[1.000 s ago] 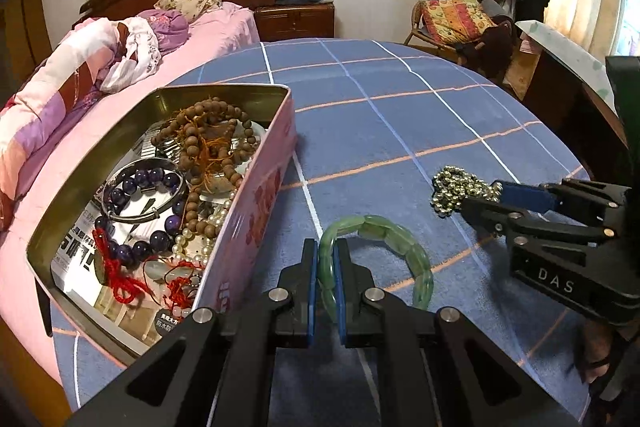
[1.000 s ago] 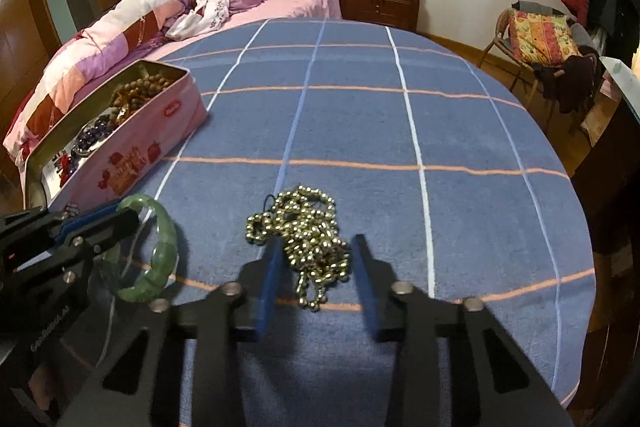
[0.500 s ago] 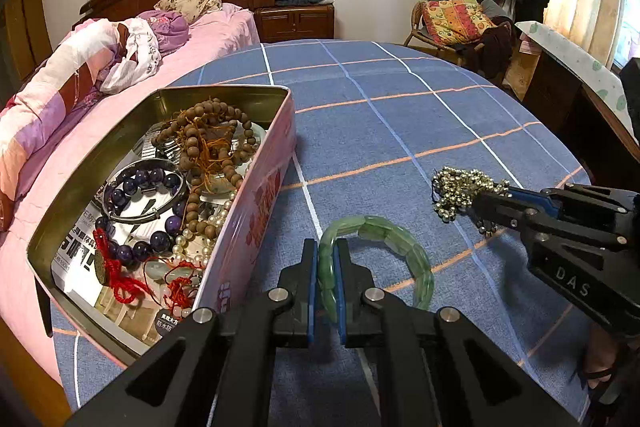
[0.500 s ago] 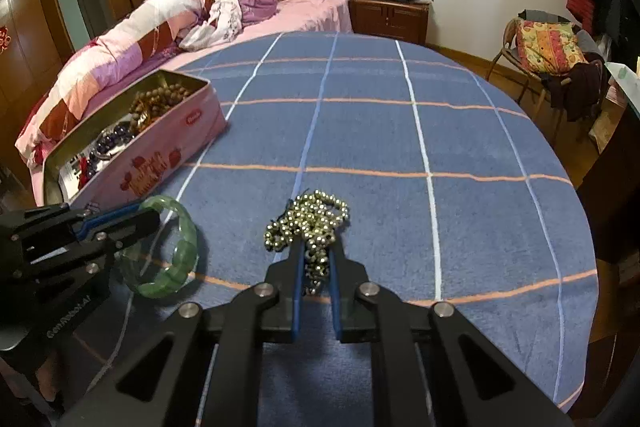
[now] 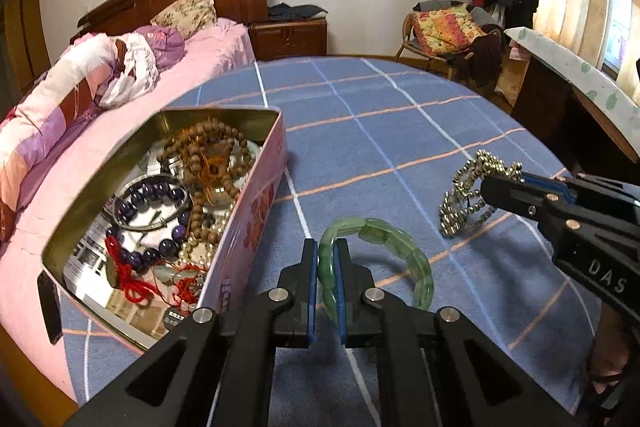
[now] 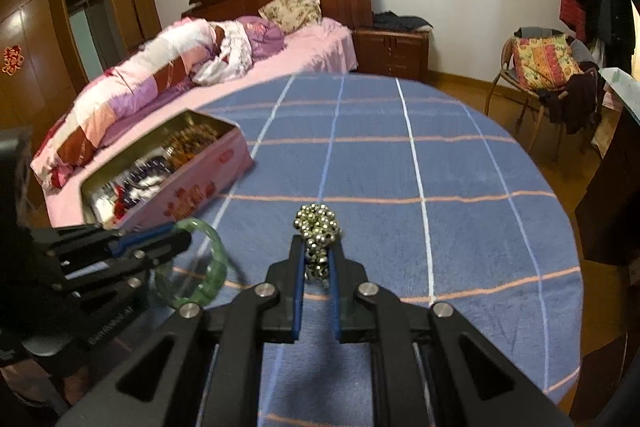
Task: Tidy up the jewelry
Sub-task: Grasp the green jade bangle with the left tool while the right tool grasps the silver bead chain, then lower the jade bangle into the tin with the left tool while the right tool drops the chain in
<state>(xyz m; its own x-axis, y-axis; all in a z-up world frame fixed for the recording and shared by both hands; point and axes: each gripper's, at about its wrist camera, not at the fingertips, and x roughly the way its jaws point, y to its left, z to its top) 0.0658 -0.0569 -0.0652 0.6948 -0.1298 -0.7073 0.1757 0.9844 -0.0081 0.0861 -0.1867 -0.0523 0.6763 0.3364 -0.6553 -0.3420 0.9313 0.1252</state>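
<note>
Green bracelet (image 5: 404,255) pinched beside tin (image 5: 248,227), bead chain (image 6: 319,239) gripped

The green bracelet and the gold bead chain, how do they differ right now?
The green bracelet is one open ring of flat translucent stones; the gold bead chain is a bunched tangle of tiny metallic balls. The bracelet sits in the left gripper beside the pink tin; the chain hangs from the right gripper, farther from the tin. Both are clamped in closed jaws.

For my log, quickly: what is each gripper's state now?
Left gripper: closed on the green stone-segment bracelet.
Right gripper: closed on the silver metal bead chain.
</note>
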